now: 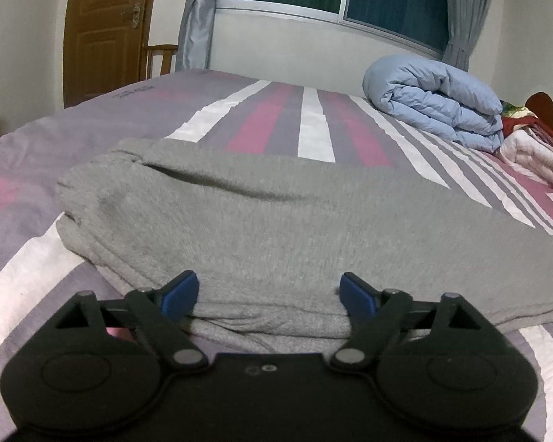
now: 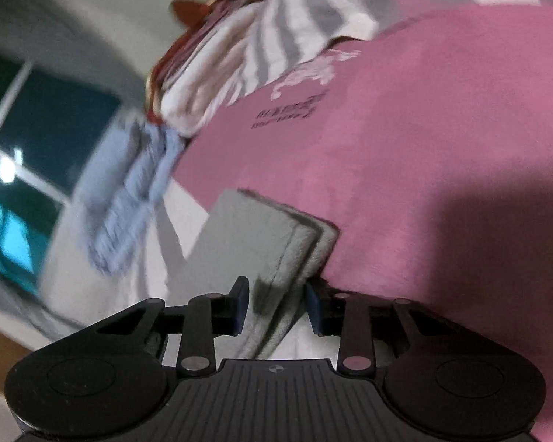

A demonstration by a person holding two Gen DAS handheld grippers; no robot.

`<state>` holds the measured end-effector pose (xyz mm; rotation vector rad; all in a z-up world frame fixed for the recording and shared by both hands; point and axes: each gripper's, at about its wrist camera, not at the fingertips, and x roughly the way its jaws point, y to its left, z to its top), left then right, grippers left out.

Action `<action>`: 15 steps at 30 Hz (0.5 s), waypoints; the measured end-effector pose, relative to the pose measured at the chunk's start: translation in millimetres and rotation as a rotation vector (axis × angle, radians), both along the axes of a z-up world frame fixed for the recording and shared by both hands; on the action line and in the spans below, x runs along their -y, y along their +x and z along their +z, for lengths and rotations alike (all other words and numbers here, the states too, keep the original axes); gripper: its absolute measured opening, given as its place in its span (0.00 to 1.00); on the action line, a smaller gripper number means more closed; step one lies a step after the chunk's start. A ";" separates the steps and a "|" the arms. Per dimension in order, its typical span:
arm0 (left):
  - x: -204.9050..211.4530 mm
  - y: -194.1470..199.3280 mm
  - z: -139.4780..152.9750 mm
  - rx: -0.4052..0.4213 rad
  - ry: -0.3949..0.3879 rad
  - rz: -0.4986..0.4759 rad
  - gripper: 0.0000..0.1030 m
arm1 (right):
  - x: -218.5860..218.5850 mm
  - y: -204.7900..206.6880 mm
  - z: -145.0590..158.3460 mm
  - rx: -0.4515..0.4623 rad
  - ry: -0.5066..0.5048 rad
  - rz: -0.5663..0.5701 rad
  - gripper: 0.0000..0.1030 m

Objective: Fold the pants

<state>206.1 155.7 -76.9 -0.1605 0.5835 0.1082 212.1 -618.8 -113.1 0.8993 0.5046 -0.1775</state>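
Left wrist: gray pants [image 1: 276,221] lie between wide jaws; right jaws narrowly straddle their hem.

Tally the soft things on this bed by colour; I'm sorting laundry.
Grey: 1, the folded pants
Light blue: 1, the rolled duvet
White-pink: 1, the folded blanket
Red patterned: 1, bundle of cloth behind the blanket, too hidden to split
Total: 4
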 end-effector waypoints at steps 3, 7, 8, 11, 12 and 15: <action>-1.0 0.6 0.0 0.000 -0.005 -0.005 0.75 | -3.6 -21.5 8.4 0.124 -0.042 0.014 0.09; -2.4 2.3 -0.6 -0.002 -0.011 -0.006 0.75 | -3.9 -17.1 -20.7 0.049 -0.038 0.017 0.09; -1.8 1.9 -0.5 -0.003 -0.006 -0.006 0.75 | -4.6 -17.4 -19.0 0.047 -0.026 0.009 0.10; -1.5 1.7 -0.7 -0.005 -0.001 -0.008 0.75 | -9.0 -15.5 -17.0 0.033 -0.024 0.002 0.11; -1.5 1.8 -0.6 -0.006 -0.002 -0.007 0.75 | -8.4 -13.7 -17.2 0.031 -0.021 0.004 0.12; -1.1 1.0 -1.1 -0.007 0.005 -0.005 0.76 | -7.2 -8.6 -14.5 0.022 -0.026 0.016 0.12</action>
